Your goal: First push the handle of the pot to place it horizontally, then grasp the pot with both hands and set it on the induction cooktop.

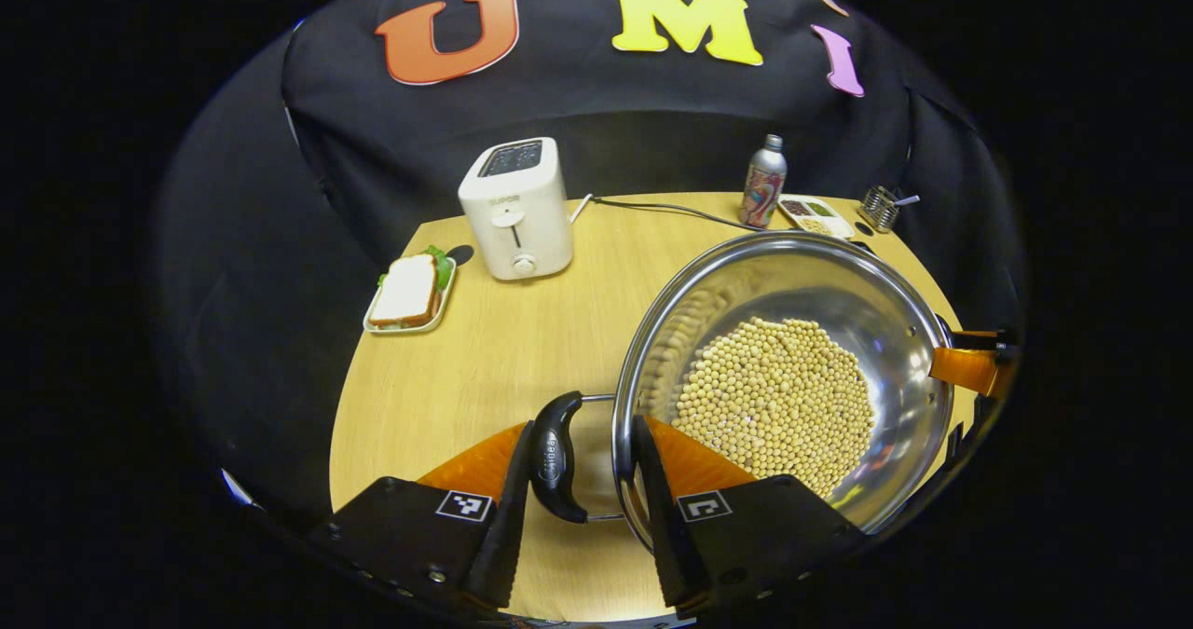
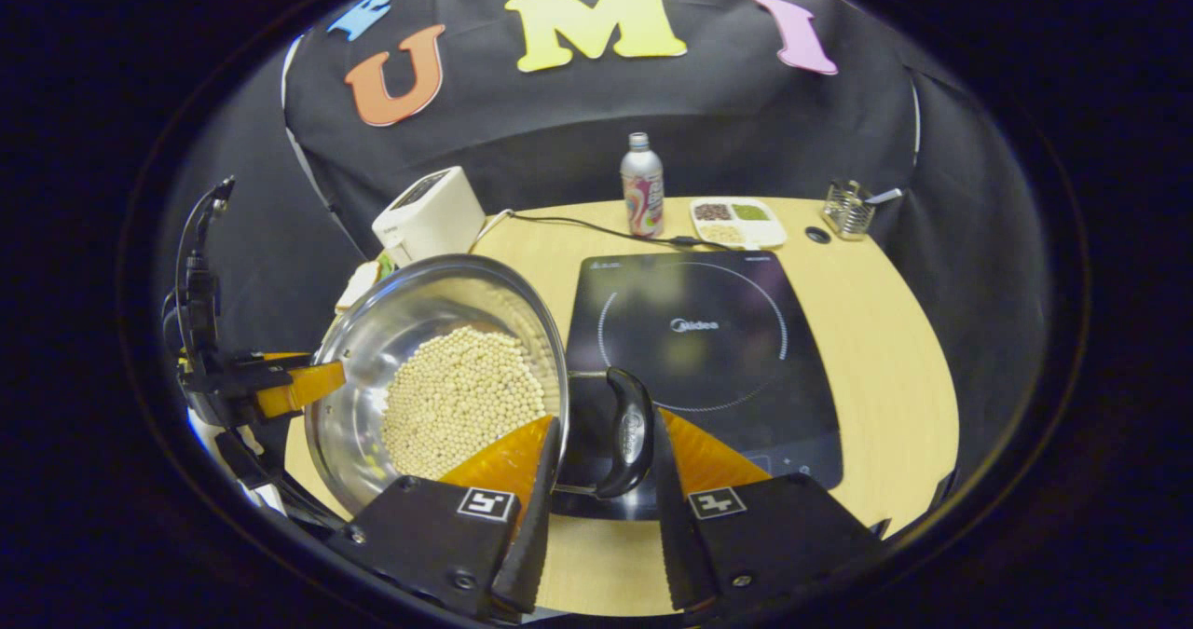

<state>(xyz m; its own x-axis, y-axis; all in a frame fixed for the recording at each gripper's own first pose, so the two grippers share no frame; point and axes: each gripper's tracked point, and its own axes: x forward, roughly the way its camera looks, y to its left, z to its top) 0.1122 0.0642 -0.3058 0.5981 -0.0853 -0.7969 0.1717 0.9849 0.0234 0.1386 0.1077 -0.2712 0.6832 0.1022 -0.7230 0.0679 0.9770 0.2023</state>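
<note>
A steel pot (image 1: 839, 284) holding pale beans (image 1: 774, 396) sits between both grippers. My left gripper (image 1: 584, 429) is shut on it, one finger outside the black side handle (image 1: 556, 457), the other inside the rim. My right gripper (image 2: 606, 419) grips the opposite handle (image 2: 629, 433) the same way, with its other finger inside the pot (image 2: 410, 321). Each gripper appears at the pot's far side in the other's view (image 1: 969, 368) (image 2: 280, 387). The black induction cooktop (image 2: 699, 331) lies just right of the pot, which overlaps its left edge. I cannot tell whether the pot's base touches the table.
On the wooden table (image 1: 522, 349) stand a white toaster (image 1: 517, 210), a sandwich on a small plate (image 1: 408, 293), a metal bottle (image 1: 763, 182), a divided snack tray (image 2: 736, 222) and a wire holder (image 2: 848, 208). A cable (image 1: 652, 208) runs along the back.
</note>
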